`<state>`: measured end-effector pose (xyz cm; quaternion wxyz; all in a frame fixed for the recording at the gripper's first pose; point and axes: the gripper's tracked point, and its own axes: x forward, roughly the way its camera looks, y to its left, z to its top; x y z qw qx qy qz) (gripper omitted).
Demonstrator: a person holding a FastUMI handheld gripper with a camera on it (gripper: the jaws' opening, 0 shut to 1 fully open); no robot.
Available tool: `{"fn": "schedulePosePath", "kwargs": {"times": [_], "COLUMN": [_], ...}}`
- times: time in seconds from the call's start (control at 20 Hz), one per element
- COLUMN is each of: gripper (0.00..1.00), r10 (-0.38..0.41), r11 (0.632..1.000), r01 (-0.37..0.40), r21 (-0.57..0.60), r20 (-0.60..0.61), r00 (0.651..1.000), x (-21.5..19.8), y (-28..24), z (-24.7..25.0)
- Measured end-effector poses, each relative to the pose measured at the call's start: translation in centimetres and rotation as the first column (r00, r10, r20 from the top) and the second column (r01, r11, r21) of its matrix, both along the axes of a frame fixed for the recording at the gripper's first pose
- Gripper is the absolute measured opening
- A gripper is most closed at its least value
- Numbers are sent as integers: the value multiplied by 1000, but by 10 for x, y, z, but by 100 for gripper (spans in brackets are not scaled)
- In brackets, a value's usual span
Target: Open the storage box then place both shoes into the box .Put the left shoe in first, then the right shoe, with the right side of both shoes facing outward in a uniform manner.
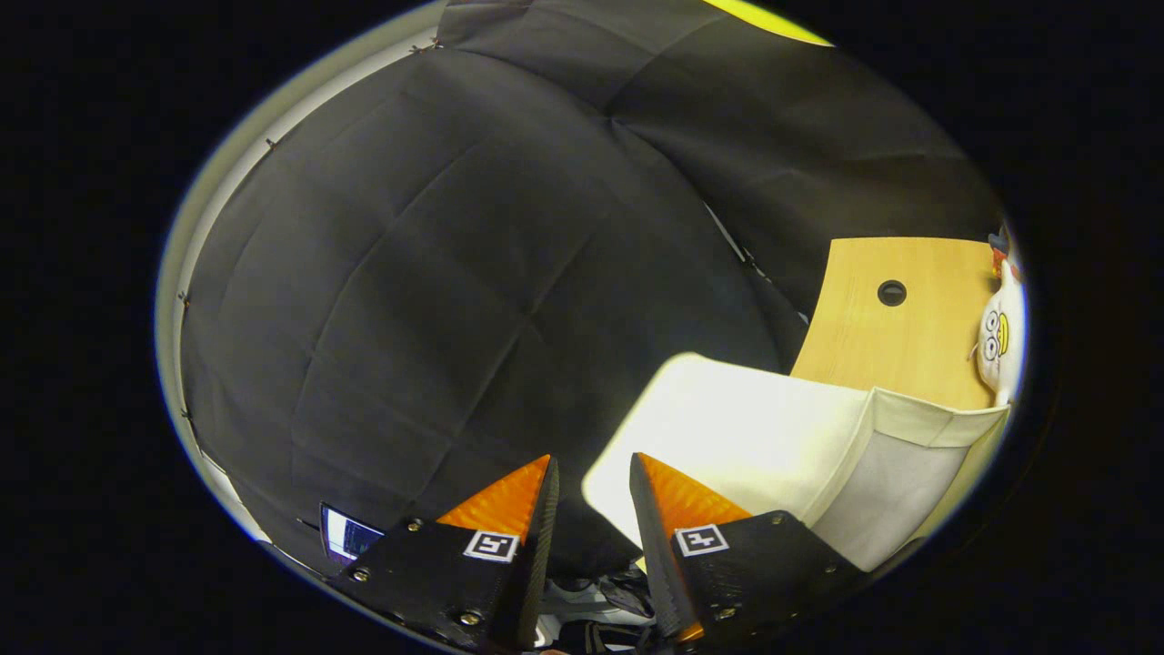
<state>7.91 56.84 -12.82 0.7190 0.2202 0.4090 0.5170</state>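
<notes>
While our tool (pixel 591 482) points toward the dark booth wall, its fingers stand apart with a gap between them, and we see a shoe (pixel 591 602) low in that gap; whether they press on it we cannot tell. Just ahead, beside one finger, sits the white storage box (pixel 773 446), resting on the wooden tabletop (pixel 909 337). A white plush toy (pixel 998 337) lies beyond it.

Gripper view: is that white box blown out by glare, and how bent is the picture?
Gripper view: the storage box lid is overexposed near the hand-held gripper, its surface detail lost; its side wall is shaded grey. Fisheye bows the wooden table edge and the cloth seams. The fingers stand apart, gripping nothing. The shoe between them sits in dim light.
</notes>
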Motion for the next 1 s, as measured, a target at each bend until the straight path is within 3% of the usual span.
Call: {"fn": "schedulePosePath", "kwargs": {"times": [0.1, 0.25, 0.35, 1.0], "gripper": [59, 89, 94, 95], "r10": [-15, -46, -71, -237], "r11": [999, 995, 990, 896], "r01": [16, 49, 77, 281], "r21": [-44, -86, -118, -345], "r20": [15, 41, 57, 164], "r00": [1000, 998, 996, 957], "x": [-1, 4, 9, 21], "y": [-18, -49, -77, -279], "z": [-4, -10, -17, -89]}}
